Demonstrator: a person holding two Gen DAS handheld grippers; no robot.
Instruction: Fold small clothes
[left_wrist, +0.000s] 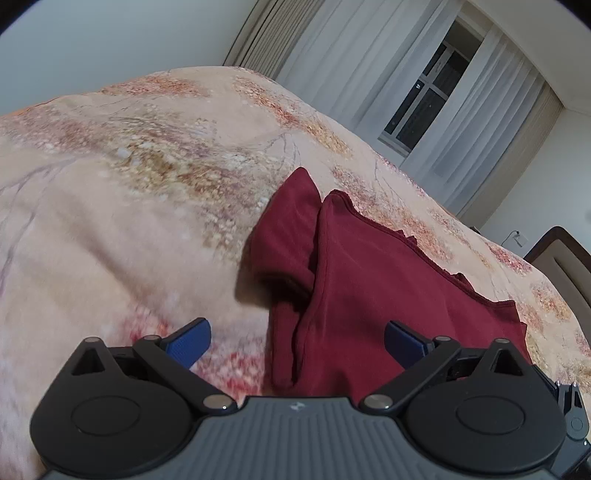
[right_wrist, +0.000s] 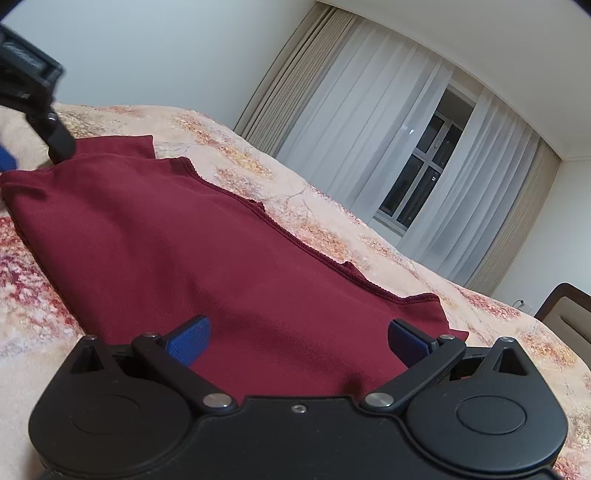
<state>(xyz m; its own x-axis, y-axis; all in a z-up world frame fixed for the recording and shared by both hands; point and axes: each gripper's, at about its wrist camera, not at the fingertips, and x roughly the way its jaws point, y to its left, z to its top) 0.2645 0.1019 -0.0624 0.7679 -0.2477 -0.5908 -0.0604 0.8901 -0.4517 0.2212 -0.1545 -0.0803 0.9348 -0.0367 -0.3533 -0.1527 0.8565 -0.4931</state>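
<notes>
The dark red garment (left_wrist: 369, 280) lay spread on the bed (left_wrist: 129, 192), over a floral bedspread in beige and rust tones. The left tongs (left_wrist: 297, 341) stood wide apart, holding nothing, low over the near part of the cloth. Their left blue pad hung over bare bedspread, the right pad over red fabric, so the garment's left edge ran up between them. That edge was doubled: a folded flap with a dark crease beside it, and a sleeve-like piece poking out toward the far left corner.

From the right wrist view, the right tongs (right_wrist: 299, 341) were also spread wide and empty, both pads over the red garment (right_wrist: 221, 258). The cloth looked mostly flat there. Its far edge, a ribbed hem, ran diagonally from upper left down to the right corner, with a small notch and a raised wrinkle along it. The right corner ended just beyond the right pad.

Open bedspread showed on every side of the garment: a broad stretch to the left, a strip beyond the hem. The left gripper's body (right_wrist: 33, 85) sat at the garment's far left corner. Curtains (right_wrist: 388, 122) and a dark window (right_wrist: 421, 177) stood behind the bed, well apart from the work.
</notes>
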